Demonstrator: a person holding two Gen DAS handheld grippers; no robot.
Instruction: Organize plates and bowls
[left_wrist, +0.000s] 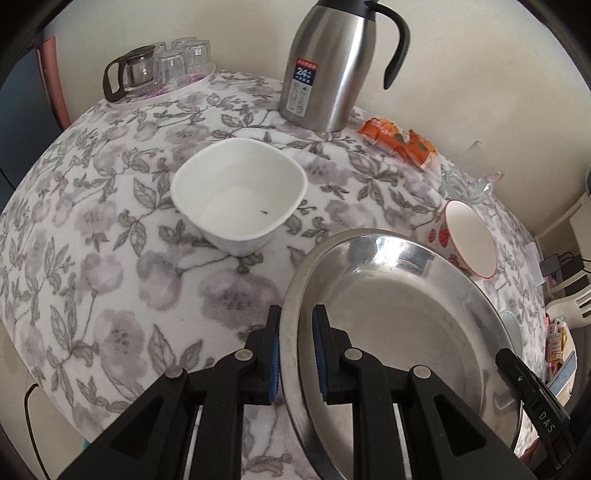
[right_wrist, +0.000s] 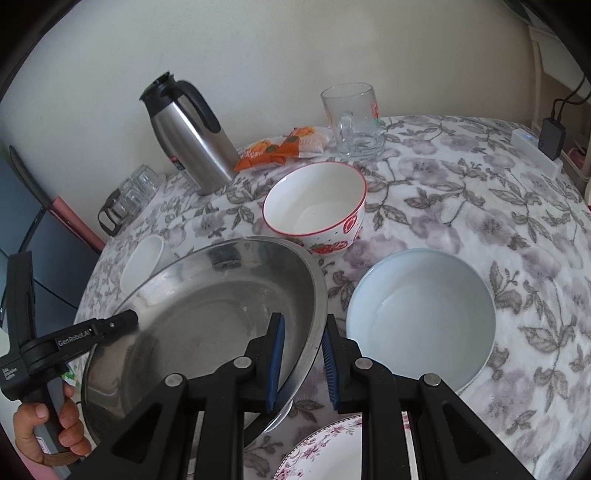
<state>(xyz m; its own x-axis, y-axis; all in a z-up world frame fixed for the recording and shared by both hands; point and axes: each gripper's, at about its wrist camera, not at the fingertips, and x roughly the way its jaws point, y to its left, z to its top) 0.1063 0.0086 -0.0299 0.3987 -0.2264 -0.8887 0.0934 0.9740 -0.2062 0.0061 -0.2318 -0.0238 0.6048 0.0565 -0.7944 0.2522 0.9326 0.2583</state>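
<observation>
Soft, even daylight fills both fisheye views; glare streaks the steel basin (left_wrist: 399, 317), edges bow and darken, shadows faint.

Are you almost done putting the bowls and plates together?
Not nearly. Nothing looks stacked yet. Both tongs, left and right, straddle the rim of the big metal bowl. Still sitting apart: the white square bowl, strawberry bowl, pale blue bowl and flowered plate.

We see the flask (left_wrist: 332, 62) cut off at the top edge. The flowered plate (right_wrist: 325, 454) runs off the bottom edge behind the jaws. The steel pan (right_wrist: 207, 325) hides most of the square white bowl (right_wrist: 142, 264) at middle left.
</observation>
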